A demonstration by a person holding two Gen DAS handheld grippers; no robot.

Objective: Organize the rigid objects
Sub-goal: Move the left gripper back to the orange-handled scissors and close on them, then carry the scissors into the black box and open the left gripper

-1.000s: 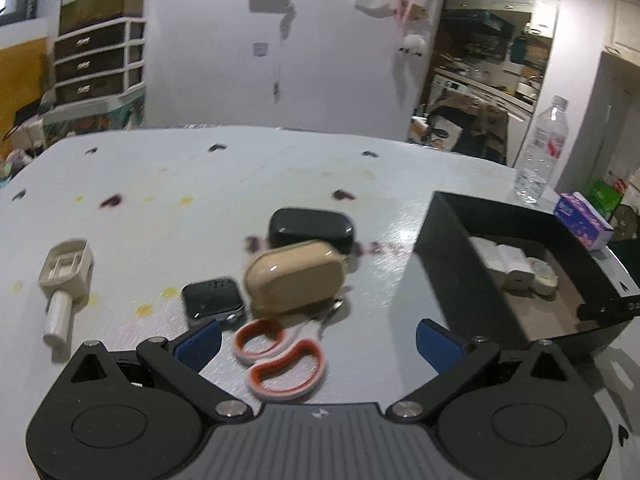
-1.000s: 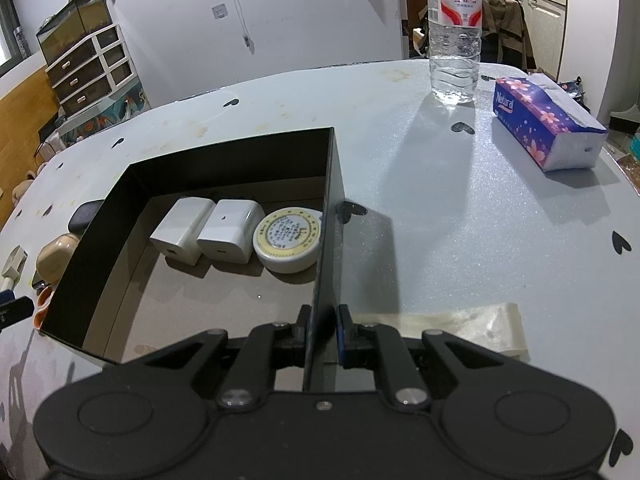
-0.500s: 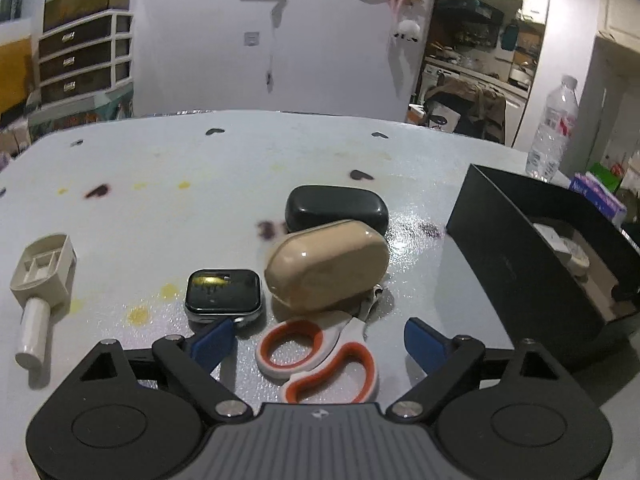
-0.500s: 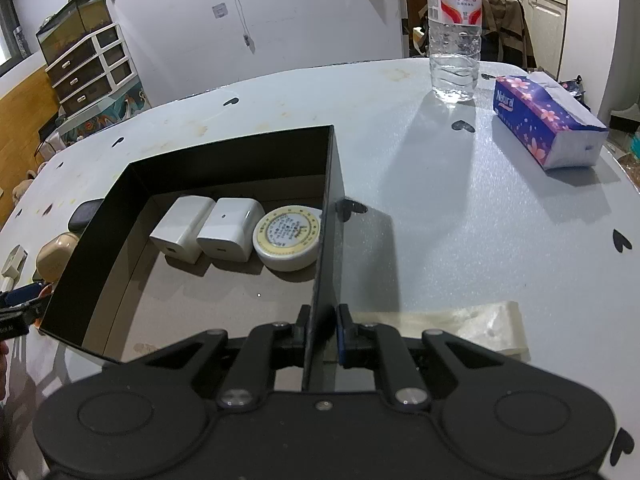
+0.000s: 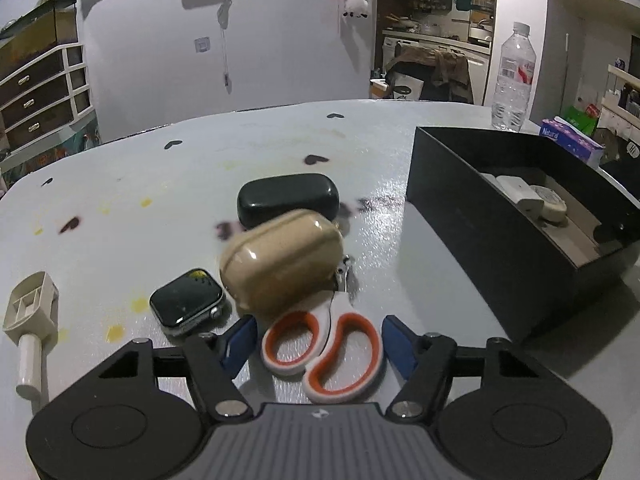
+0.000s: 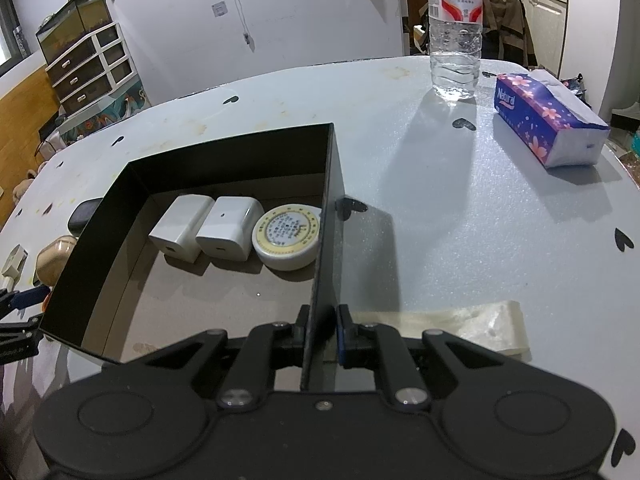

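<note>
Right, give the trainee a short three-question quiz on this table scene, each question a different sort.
1. True or false: the right gripper is clamped on the black box wall.
2. Which lies between the left gripper fingers? A) smartwatch B) scissors C) beige case
3. Fill in: inside the box sit two white chargers and one round ____.

Key: 1 true; 2 B; 3 tin.

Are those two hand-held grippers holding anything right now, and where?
The right hand-held gripper pinches the black box by its near side wall. The left hand-held gripper is closing around the scissors' handles, not yet gripping them.
</note>
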